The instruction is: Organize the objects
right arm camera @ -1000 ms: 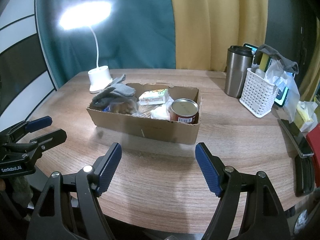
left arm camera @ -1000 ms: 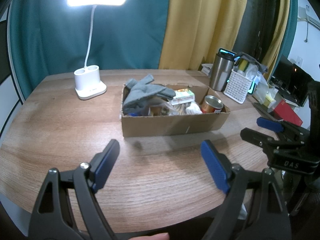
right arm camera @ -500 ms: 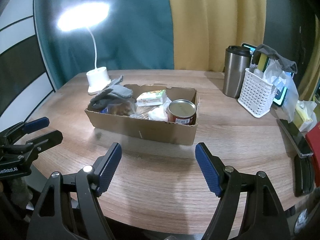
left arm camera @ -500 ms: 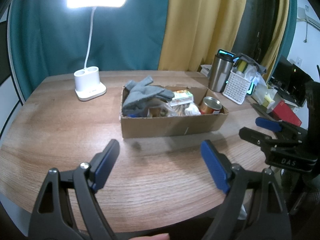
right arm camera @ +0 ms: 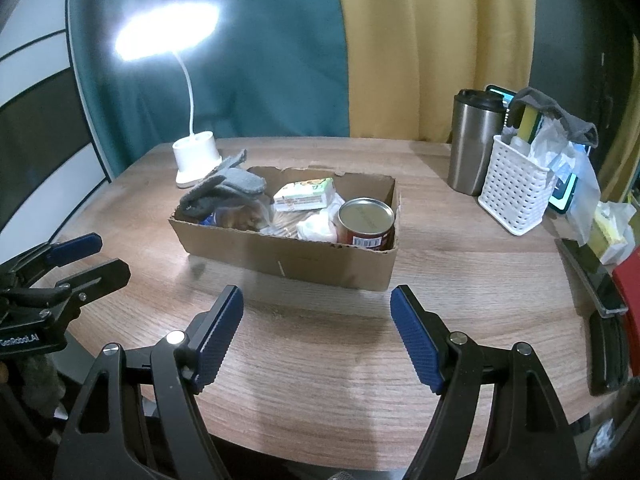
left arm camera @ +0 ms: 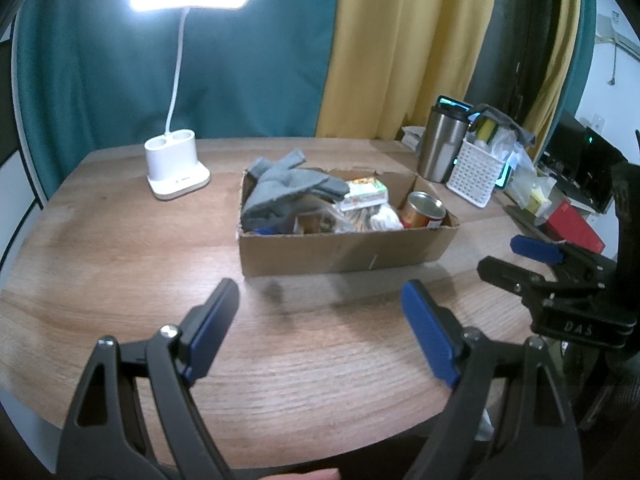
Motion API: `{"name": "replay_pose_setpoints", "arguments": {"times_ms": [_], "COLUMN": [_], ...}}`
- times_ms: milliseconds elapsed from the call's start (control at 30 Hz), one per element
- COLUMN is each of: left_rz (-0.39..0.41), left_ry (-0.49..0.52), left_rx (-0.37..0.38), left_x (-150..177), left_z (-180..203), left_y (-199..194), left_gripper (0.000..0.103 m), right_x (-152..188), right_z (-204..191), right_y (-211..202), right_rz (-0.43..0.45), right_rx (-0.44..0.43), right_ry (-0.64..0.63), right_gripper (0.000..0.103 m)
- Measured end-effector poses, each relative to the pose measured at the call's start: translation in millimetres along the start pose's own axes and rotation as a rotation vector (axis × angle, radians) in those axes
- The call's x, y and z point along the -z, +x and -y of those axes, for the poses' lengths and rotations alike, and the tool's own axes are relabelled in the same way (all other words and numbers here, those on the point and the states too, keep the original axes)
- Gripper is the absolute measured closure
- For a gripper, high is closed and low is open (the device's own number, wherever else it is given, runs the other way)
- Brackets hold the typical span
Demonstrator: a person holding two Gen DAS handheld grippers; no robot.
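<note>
A shallow cardboard box (left arm camera: 344, 254) (right arm camera: 288, 252) sits mid-table. It holds grey gloves (left arm camera: 288, 190) (right arm camera: 224, 190), a small green-and-white carton (left arm camera: 366, 194) (right arm camera: 306, 194), a red tin can (left arm camera: 426, 212) (right arm camera: 366, 220), a white wad (right arm camera: 318, 228) and a clear snack bag (right arm camera: 240, 220). My left gripper (left arm camera: 320, 324) is open and empty above the near table edge, well short of the box. My right gripper (right arm camera: 316, 328) is open and empty, also short of the box. Each gripper shows at the side of the other's view.
A lit white desk lamp (left arm camera: 176, 172) (right arm camera: 196, 160) stands behind the box on the left. A steel tumbler (right arm camera: 474, 144), a white perforated basket (right arm camera: 514, 196) with sponges and bags, a phone and a red box (left arm camera: 574, 228) crowd the right side.
Both grippers have drawn back slightly from the box, which looks a little smaller and farther. Nothing was grasped or moved.
</note>
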State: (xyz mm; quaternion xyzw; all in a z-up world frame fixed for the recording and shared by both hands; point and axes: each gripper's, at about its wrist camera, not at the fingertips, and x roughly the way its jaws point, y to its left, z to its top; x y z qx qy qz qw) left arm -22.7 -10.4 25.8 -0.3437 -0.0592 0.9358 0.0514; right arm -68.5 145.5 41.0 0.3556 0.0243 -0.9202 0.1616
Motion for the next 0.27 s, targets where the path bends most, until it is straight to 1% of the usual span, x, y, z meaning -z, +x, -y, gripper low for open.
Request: {"name": "replay_pose_setpoints", "arguments": {"times_ms": [267], "left_rz": [-0.013], "left_ry": [0.023], "left_rx": [0.014], "left_x": [-4.3], "left_z": [5.1], "left_y": [9.9], "left_gripper": [0.018], "right_x": [0.3], "right_z": [4.8], "right_y": [9.8], "right_rz": [-0.016], "right_rx": [-0.009], "right_ry": [0.008], "right_gripper": [0.024]}}
